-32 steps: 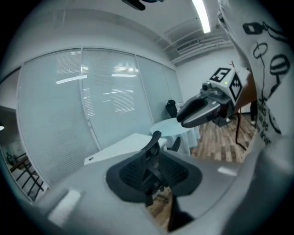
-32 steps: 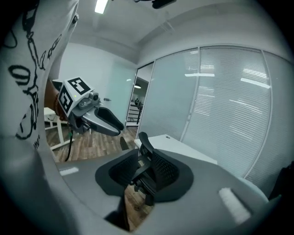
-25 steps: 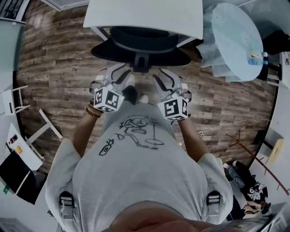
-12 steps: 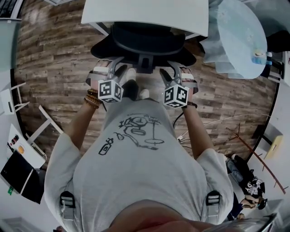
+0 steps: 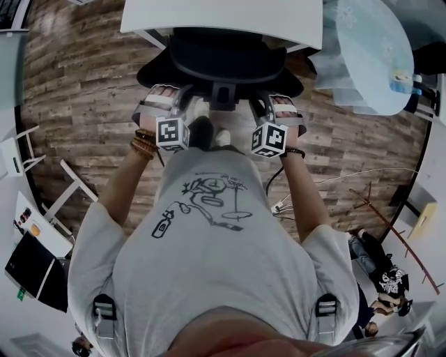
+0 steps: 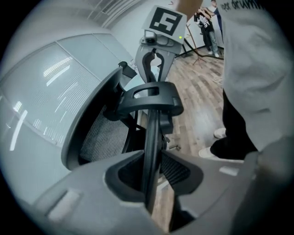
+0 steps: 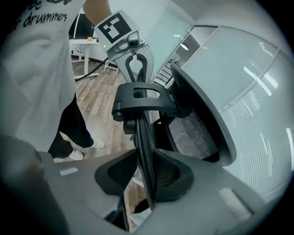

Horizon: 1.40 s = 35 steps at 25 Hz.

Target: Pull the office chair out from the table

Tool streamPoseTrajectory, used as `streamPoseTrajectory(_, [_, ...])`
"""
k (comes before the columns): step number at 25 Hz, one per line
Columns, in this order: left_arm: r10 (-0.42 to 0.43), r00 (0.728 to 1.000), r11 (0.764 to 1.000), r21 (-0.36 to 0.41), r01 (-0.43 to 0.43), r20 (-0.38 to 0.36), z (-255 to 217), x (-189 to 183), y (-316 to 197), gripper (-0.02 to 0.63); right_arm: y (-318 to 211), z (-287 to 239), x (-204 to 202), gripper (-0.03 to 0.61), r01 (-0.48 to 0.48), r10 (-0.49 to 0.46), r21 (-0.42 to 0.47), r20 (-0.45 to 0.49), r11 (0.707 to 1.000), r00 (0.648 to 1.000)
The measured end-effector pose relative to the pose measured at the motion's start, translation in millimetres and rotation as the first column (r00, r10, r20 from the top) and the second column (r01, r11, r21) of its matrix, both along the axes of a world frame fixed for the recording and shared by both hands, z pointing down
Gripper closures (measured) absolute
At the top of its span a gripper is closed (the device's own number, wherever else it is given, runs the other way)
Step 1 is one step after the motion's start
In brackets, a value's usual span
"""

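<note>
Seen from above, the left tool (image 5: 182, 99) at 11 o'clock is closing its jaws on the back rim of the black chair (image 5: 223, 59), which stands at 12 o'clock, half tucked under the white desk (image 5: 223, 17), while the right tool (image 5: 263, 106) at 1 o'clock is closing on the same rim.

I get flat, even light with muted colour. Streaks of glare cross the glass (image 7: 257, 92) behind the chair (image 7: 147, 101). Fisheye bends every edge, and the foreground nearest me blurs.

Black office chair (image 5: 224, 64), white table (image 5: 223, 15), brown wood-plank floor (image 5: 83, 90)
</note>
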State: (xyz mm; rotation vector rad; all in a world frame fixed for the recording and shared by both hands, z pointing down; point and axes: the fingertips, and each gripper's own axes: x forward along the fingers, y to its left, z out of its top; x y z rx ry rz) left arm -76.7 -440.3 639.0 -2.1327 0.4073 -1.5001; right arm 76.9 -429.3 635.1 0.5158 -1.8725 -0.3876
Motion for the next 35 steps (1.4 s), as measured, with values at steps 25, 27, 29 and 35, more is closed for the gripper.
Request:
streamPoseTrajectory(25, [-0.04, 0.999, 0.999, -0.027, 0.041, 0.022, 2, 28, 59, 0.512, 49, 0, 27, 0.456, -0.072, 0.076, -0.063, 0.063, 0.995, 0.995])
streamPoseTrajectory(27, [-0.041, 0.999, 0.999, -0.022, 0.042, 0.021, 1, 33, 68, 0.512, 56, 0, 33, 0.456, -0.071, 0.075, -0.066, 0.064, 0.995, 0.995])
streamPoseTrajectory(29, [-0.047, 0.999, 0.999, -0.019, 0.048, 0.025, 1, 38, 77, 0.511, 66, 1, 37, 0.454, -0.07, 0.074, -0.067, 0.069, 0.995, 0.995])
streamPoseTrajectory(35, [-0.089, 0.995, 0.995, -0.028, 0.09, 0.046, 3, 34, 104, 0.508, 97, 0, 34, 0.454, -0.056, 0.062, -0.067, 0.091, 0.996, 0.994])
